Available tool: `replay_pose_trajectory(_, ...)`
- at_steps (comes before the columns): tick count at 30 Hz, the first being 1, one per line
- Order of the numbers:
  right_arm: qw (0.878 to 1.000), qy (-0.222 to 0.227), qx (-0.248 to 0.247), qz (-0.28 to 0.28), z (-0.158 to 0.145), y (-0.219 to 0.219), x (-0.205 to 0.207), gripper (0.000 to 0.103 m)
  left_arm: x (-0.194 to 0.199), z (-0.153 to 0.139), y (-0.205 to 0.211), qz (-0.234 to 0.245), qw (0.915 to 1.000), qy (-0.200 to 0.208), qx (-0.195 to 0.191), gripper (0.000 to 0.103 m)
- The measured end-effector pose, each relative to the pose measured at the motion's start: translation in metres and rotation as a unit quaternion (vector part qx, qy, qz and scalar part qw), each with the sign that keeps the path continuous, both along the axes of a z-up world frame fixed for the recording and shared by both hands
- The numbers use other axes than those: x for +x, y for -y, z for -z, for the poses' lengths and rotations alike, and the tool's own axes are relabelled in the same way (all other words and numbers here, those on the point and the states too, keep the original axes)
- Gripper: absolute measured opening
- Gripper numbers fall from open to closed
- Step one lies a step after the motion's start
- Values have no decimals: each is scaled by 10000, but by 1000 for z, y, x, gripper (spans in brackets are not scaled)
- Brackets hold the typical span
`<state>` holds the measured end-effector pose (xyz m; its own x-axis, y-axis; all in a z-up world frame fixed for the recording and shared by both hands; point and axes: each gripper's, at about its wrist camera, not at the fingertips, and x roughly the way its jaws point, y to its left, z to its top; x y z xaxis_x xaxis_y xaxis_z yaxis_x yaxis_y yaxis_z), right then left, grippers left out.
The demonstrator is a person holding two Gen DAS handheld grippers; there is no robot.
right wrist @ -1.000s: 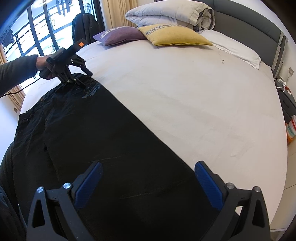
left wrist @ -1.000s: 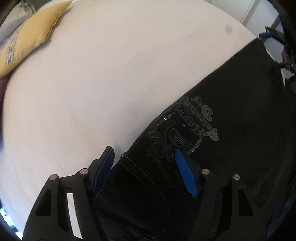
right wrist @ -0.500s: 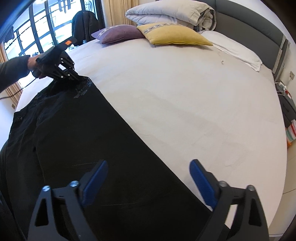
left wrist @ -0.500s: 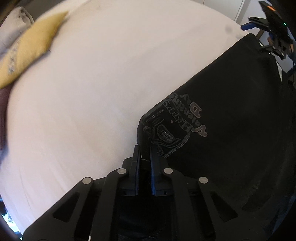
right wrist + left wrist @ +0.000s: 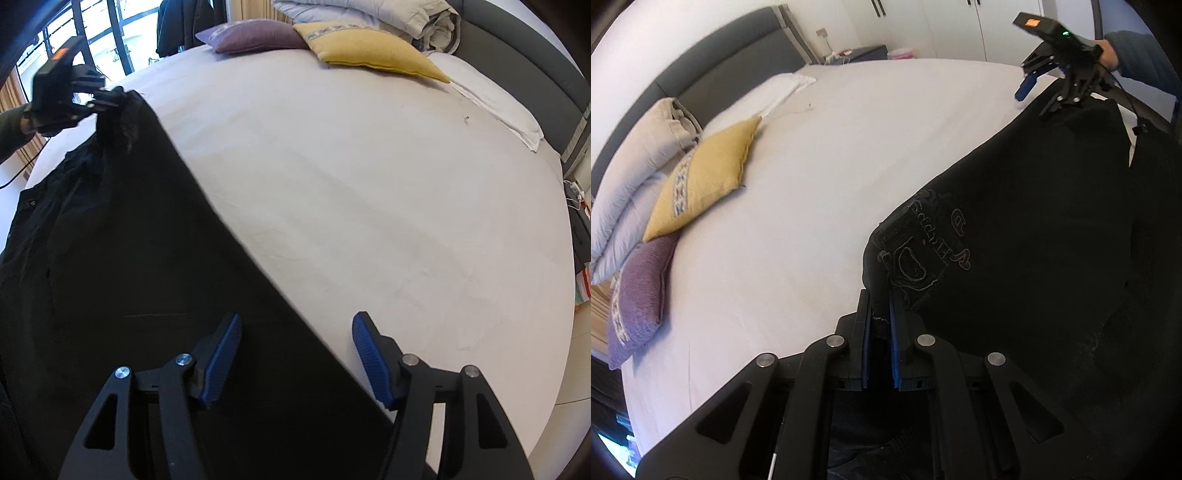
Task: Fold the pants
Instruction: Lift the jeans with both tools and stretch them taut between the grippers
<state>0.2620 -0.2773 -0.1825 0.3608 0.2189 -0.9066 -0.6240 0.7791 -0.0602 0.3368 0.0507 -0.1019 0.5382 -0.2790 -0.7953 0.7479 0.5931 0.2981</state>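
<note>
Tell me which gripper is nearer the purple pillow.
Left. The left gripper, shut on the pants at their waist end, is on the purple pillow side of the bed. The right gripper hovers over the pants' far end, jaws closing, farther away.

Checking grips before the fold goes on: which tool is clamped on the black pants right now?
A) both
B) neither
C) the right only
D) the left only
D: the left tool pinches a bunched corner of the pants between shut pads, while the right tool is closing astride the pants' edge, pads not yet pressing.
</note>
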Motion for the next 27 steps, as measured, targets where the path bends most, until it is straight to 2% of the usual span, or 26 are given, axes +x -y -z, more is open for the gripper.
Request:
replay_pose_trajectory(6, 9995, -215, -185, -141, 16, -5, 10, 59, -60, -25, -2, 145, 9985, 444, -274, 7)
replay_pose_trajectory(7, 9994, -224, -209, -170, 16, -6, 11, 53, -65, -26, -4, 159, 9983, 467, -308, 7)
replay_pose_trajectory(8, 9993, -278, -179, -191, 15, -6, 11, 35, -70, -26, -4, 171, 9982, 477, -315, 7)
replay_pose_trajectory(11, 9987, -419, -259, -108, 13, -8, 11, 10, -87, -29, -4, 192, 9980, 523, -300, 7)
replay_pose_trajectory(17, 9975, -304, -636, -68, 4, -21, 0, 5, -70, -32, -7, 64, 9972, 583, -457, 7)
replay_pose_trajectory(24, 9971, 276, -705, -50, -41, -28, -48, 4, -100, -54, -16, -4, 9957, 679, -630, 7)
replay_pose_trajectory(27, 9961, 518, -716, -72, -64, -34, -80, 4, -128, -66, -21, 6, 9947, 736, -722, 7)
